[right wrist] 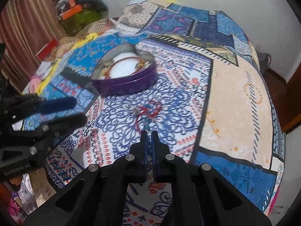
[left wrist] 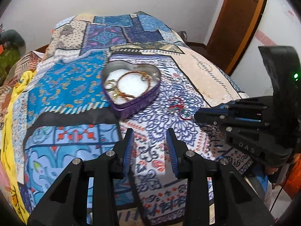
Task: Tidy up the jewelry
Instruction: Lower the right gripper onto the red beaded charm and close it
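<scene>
A purple heart-shaped tin [left wrist: 131, 104] [right wrist: 124, 83] sits on the patterned bedspread with a red-brown bangle [left wrist: 131, 83] [right wrist: 123, 61] and gold pieces inside on white padding. A red thread bracelet with teal beads [left wrist: 178, 109] [right wrist: 148, 111] lies on the cloth just right of the tin. My right gripper [right wrist: 149, 131] [left wrist: 197, 115] is shut, its tips pinching the near end of that bracelet. My left gripper [left wrist: 150, 133] [right wrist: 79, 109] is open and empty, hovering above the cloth in front of the tin.
The patchwork bedspread [left wrist: 65, 79] covers the whole bed. Yellow cloth [left wrist: 11, 131] bunches along the left edge. A wooden door [left wrist: 237, 18] stands at the right. Clutter, an orange box [right wrist: 72, 12] and a curtain lie beyond the bed's far left.
</scene>
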